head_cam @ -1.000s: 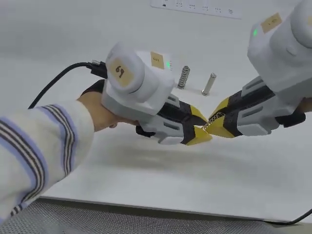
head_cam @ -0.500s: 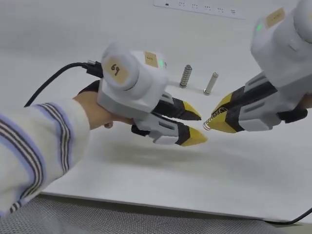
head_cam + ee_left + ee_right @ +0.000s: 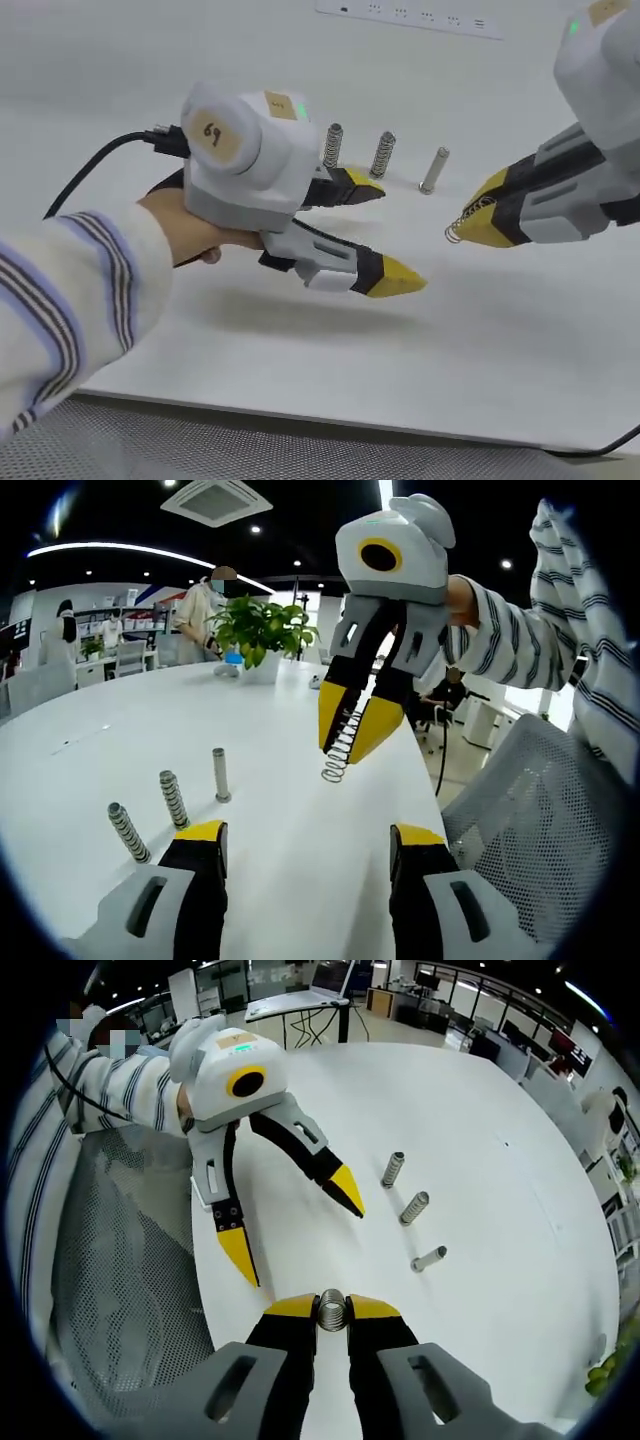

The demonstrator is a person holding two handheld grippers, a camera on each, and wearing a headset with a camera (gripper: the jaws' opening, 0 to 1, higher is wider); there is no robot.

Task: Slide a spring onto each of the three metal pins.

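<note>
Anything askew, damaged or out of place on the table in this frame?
Nothing stands out. Two spring-covered metal pins and the bare silver metal pin stand upright on the white table; the right gripper holds a small coil spring, the left gripper is open.

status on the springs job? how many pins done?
Two of three look done: in the head view the left pin and the middle pin each carry a spring. In hand: the right gripper is shut on the third spring. Left to do: the bare pin needs it. The left gripper is open, holding nothing.
</note>
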